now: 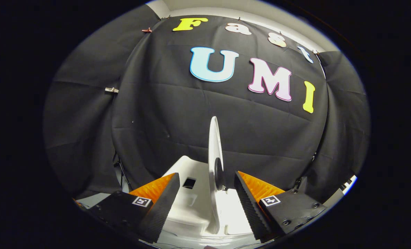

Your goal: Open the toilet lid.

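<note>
A white toilet (188, 204) sits just beyond and between my fingers. Its lid (213, 148) stands raised, seen edge-on as a thin white blade rising from the toilet's body up against the black cloth wall. A dark round patch shows on the lid's right side near its base. My gripper (207, 181) is open, one finger on each side of the lid's lower part, with a clear gap to both fingers. A small dark square opening (189, 183) shows on the toilet body next to the left finger.
The black cloth wall (157, 114) hangs close behind the toilet and wraps round both sides. A pale floor strip (91, 199) shows beside the left finger. Thin dark stand legs (120, 169) rise at the wall's lower left.
</note>
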